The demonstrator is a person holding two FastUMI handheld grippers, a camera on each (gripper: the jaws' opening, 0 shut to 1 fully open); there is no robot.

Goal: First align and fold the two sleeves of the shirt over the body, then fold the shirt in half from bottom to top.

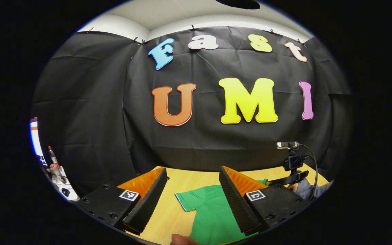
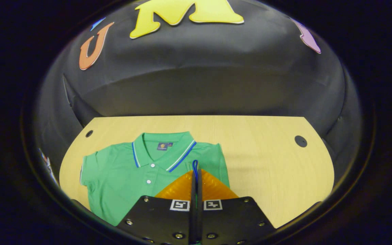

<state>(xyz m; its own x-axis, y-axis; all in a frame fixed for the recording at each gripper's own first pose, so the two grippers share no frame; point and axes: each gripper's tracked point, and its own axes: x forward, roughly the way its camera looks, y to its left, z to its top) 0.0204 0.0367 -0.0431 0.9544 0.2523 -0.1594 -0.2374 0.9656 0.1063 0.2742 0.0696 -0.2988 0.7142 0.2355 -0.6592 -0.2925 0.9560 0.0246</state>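
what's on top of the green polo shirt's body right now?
On the green polo shirt, one sleeve is folded over the body, its blue-trimmed edge pinched in the right gripper. The gripper covers the cloth beneath it.

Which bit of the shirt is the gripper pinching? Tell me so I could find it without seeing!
Start at the wooden table and find the green polo shirt lying flat, collar toward the black wall. The right gripper is shut on a sleeve lifted over the shirt's body. Its blue-trimmed edge sticks up between the fingers, while the other sleeve lies spread flat.
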